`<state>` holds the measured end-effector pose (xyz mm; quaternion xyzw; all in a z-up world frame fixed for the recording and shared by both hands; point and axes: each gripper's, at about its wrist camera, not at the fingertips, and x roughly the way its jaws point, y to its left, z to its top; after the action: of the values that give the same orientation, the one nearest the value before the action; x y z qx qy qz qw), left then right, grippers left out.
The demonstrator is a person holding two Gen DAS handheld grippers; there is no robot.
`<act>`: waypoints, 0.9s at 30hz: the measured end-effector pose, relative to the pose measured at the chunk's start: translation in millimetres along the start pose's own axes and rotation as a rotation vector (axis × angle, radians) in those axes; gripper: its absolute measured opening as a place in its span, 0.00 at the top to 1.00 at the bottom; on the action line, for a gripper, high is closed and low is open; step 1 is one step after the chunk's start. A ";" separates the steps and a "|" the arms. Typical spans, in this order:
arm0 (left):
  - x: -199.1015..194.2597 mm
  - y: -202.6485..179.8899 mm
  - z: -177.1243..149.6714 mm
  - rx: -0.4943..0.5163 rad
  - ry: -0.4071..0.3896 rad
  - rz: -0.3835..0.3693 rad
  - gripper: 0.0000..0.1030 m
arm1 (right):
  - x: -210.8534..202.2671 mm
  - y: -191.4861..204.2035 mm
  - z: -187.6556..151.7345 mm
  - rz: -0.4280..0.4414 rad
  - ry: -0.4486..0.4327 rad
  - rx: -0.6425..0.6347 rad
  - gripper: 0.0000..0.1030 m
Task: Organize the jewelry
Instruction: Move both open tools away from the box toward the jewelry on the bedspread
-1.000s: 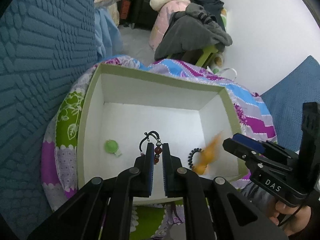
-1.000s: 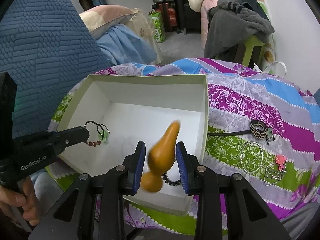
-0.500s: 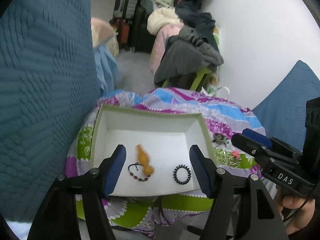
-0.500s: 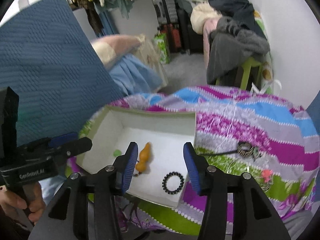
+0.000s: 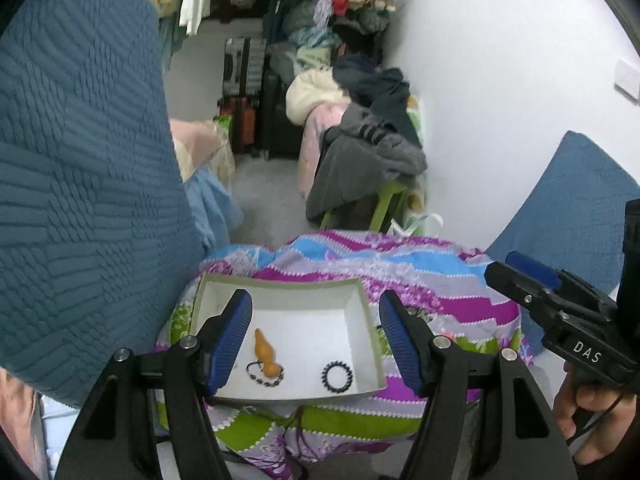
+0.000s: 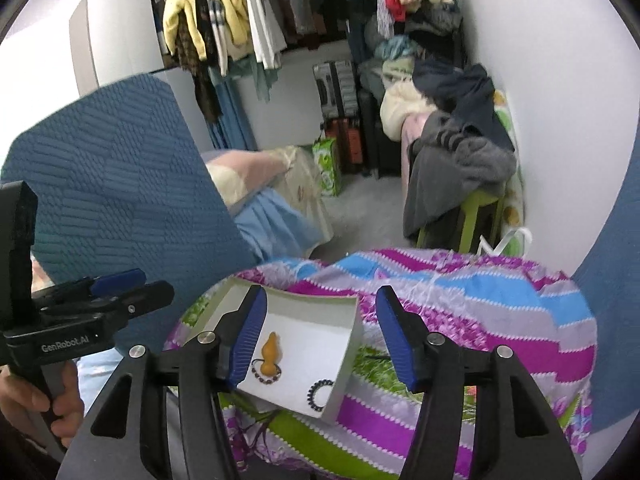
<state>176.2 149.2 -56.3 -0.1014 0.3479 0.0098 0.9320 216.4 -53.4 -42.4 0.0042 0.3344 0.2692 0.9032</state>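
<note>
A white box with a green rim point(image 5: 370, 320) sits on a colourful quilt point(image 5: 440, 284). In it lie an orange gourd pendant point(image 5: 265, 354), a dark red bead bracelet point(image 5: 264, 376) touching it, and a black bead bracelet point(image 5: 337, 376). My left gripper point(image 5: 314, 320) hangs well above the box, open, with nothing between its pads. From the right wrist the same box point(image 6: 344, 344), gourd point(image 6: 270, 356) and black bracelet point(image 6: 320, 394) show below my right gripper point(image 6: 320, 312). Its jaws are opening, and nothing is between them.
A blue quilted cushion point(image 5: 80, 160) rises at the left. A green chair piled with clothes point(image 5: 368, 160) and suitcases point(image 5: 244, 80) stand beyond the quilt. More jewelry, including a black cord point(image 6: 372, 358), lies on the quilt right of the box. A white wall point(image 5: 500, 80) is at the right.
Both grippers let go and rose away from the box. The left dropped the red bead bracelet, the right the gourd pendant; both now lie in the box. Both jaws have widened.
</note>
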 end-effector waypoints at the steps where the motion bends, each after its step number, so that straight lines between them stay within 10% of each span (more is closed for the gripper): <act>1: -3.2 -3.7 0.6 0.004 -0.010 0.004 0.35 | -4.7 -2.2 0.4 -0.002 -0.010 -0.001 0.46; 27: -5.5 -78.7 -35.5 -0.027 -0.092 -0.030 0.35 | -63.2 -66.7 -38.2 -0.063 -0.139 -0.013 0.42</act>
<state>156.1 65.5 -64.6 -0.1188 0.3029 0.0051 0.9456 185.6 -147.9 -46.5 0.0067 0.2690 0.2416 0.9323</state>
